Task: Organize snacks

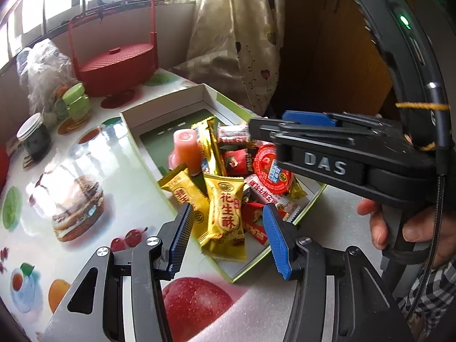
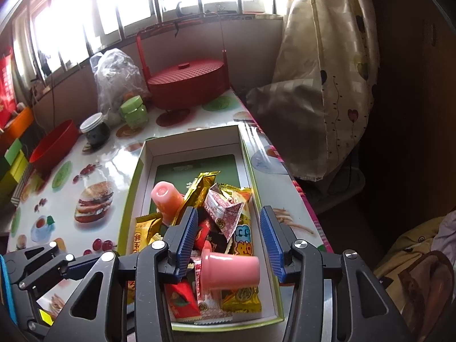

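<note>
Hovering my left gripper (image 1: pixel 226 229) wide above the box (image 1: pixel 159 105), straddling a yellow candy bar (image 1: pixel 225 216) I judge easiest to lift. My right gripper (image 2: pixel 228 232) hangs wide over a pink jelly cup (image 2: pixel 230 268) just beneath, holding nothing.

box far end (image 2: pixel 196 168): bare floor at 12 o'clock, open from above
box near end: snack pile (image 2: pixel 222 228) fills it
table (image 2: pixel 94 171) at 9 o'clock: bare between box and jar (image 2: pixel 95 131)
11 o'clock: red basket (image 2: pixel 185 85), bag (image 2: pixel 116 77) block
3 o'clock: curtain (image 2: pixel 319 85) near table edge
</note>
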Demonstrator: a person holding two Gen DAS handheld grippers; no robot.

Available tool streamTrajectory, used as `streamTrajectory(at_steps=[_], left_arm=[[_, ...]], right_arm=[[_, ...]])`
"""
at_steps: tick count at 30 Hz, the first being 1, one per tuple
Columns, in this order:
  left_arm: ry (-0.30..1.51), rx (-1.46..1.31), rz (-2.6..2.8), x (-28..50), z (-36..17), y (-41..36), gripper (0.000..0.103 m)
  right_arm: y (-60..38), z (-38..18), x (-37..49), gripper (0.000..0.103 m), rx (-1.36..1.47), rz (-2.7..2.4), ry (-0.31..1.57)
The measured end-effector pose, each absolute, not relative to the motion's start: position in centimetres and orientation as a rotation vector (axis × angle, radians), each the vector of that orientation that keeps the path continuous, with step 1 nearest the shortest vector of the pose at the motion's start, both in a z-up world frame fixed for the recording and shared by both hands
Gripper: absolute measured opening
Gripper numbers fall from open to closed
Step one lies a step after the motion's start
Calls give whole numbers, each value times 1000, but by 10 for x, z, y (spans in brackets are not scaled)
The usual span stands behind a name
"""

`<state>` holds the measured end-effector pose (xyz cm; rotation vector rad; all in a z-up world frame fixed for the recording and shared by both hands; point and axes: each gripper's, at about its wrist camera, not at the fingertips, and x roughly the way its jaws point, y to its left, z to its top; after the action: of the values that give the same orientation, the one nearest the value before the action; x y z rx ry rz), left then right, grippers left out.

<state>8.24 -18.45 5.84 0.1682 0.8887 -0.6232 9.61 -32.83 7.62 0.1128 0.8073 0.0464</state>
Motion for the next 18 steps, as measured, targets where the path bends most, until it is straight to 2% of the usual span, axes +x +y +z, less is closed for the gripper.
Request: streamTrajectory(at_steps=[9,18], left_arm=[[869,124,-542,69,63,-159,52],[896,93,-474,57,47,-129,52]], right_arm=[[-328,85,67,53,154,-4,776],[-316,79,29,57,154,-61,783]])
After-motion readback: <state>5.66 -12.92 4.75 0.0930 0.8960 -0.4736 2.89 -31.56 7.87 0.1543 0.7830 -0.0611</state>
